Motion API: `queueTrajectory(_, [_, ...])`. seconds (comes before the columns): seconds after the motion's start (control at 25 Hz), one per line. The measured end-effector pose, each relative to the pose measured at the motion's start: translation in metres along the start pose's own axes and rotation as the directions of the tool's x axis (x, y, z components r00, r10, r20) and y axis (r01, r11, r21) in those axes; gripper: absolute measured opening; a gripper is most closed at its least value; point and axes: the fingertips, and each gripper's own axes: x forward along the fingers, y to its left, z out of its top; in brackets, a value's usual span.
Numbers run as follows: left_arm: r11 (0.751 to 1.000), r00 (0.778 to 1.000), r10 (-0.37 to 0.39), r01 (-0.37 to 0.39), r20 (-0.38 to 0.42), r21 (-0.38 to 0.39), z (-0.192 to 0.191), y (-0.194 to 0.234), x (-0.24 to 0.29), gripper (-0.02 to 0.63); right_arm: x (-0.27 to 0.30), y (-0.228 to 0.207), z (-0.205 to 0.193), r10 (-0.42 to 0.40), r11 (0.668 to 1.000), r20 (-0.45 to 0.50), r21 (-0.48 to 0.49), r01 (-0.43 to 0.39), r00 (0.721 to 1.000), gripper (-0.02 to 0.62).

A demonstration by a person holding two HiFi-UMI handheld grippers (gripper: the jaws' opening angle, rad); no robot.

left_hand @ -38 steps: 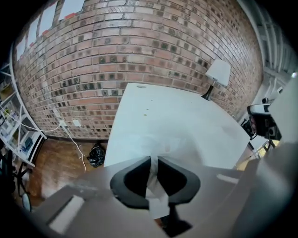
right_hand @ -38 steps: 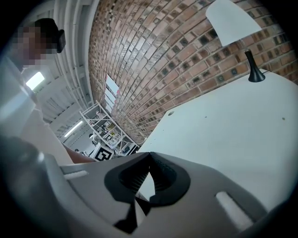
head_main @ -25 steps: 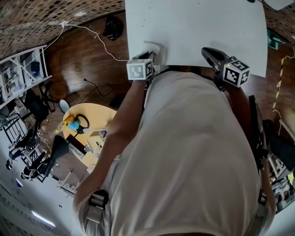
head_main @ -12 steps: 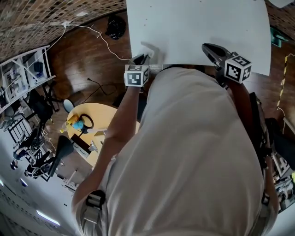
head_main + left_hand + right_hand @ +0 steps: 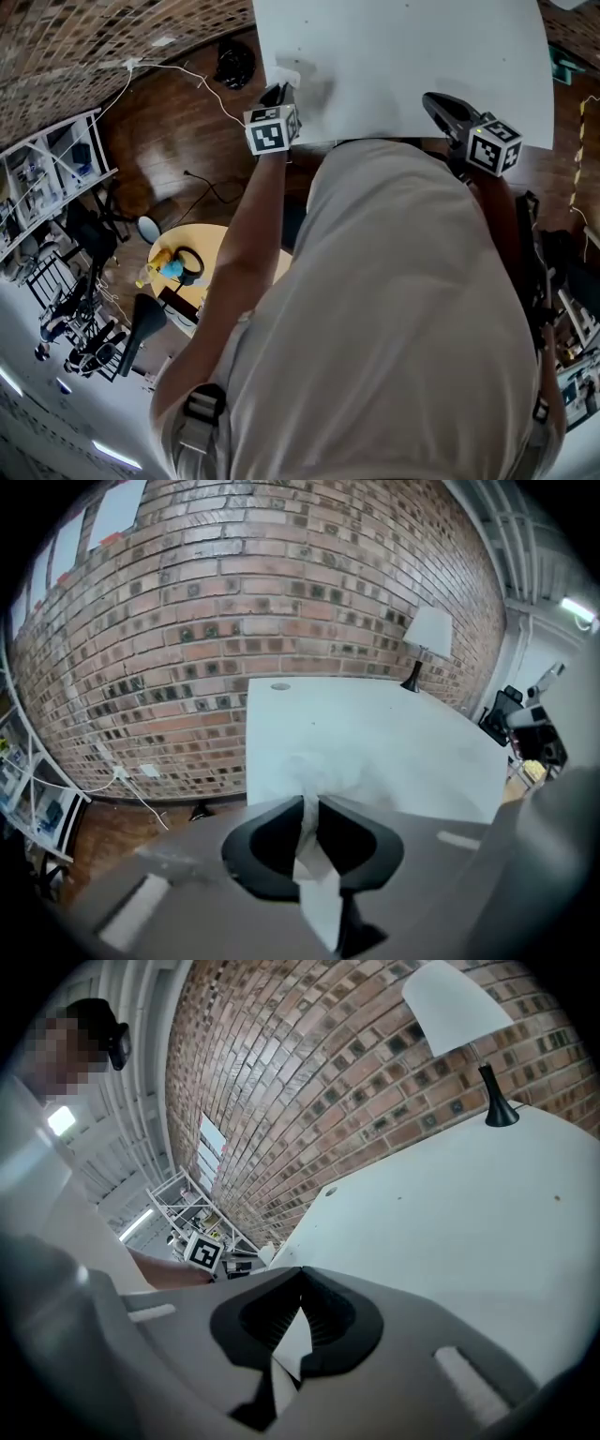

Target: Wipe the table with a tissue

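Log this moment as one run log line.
left gripper: jaws closing on tissue | tissue: on table | right gripper: shut, at table's near edge

tissue [image 5: 286, 75] dragged leftward, farther across table [image 5: 403, 56]

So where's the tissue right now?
In the left gripper view, the tissue is pinched in the closing jaws of the left gripper, at the near left corner of the white table.
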Motion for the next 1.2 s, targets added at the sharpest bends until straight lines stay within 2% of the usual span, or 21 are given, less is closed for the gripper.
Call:
queueTrajectory(0.12, [0.999,0.999,0.035,-0.035,0.000,-0.022,0.020,0.023,0.019,0.044,0.000,0.000,0.002,-0.017,1.000,0.015,0.006,0.017,1.000,0.006])
queueTrajectory(0.24, [0.999,0.998,0.050,-0.049,-0.032,0.012,0.031,0.032,0.036,0.043,-0.004,-0.002,0.003,-0.040,0.999,0.029,0.019,0.039,0.999,0.006])
queueTrajectory(0.48, [0.998,0.998,0.048,-0.046,-0.042,0.037,0.033,0.030,0.052,0.038,-0.017,-0.009,0.002,-0.096,0.994,0.054,0.051,0.093,0.994,0.006])
queueTrajectory(0.64, [0.994,0.998,0.052,-0.048,-0.037,0.096,0.034,0.026,0.056,0.035,-0.018,-0.011,-0.003,-0.119,0.991,0.064,0.065,0.115,0.991,0.006])
queueTrajectory(0.8, [0.988,0.999,0.009,-0.002,-0.046,0.157,0.032,0.016,0.062,0.034,-0.017,-0.007,-0.004,-0.127,0.990,0.069,0.062,0.123,0.989,0.006])
queueTrajectory(1.04, [0.970,0.993,-0.037,0.063,-0.112,0.236,0.019,-0.013,0.066,0.031,-0.012,-0.006,-0.002,-0.132,0.990,0.057,0.053,0.129,0.990,0.006])
queueTrajectory(1.2, [0.957,0.992,-0.080,0.104,-0.098,0.270,0.011,-0.031,0.063,0.031,-0.001,-0.004,0.003,-0.119,0.992,0.048,0.037,0.117,0.992,0.006])
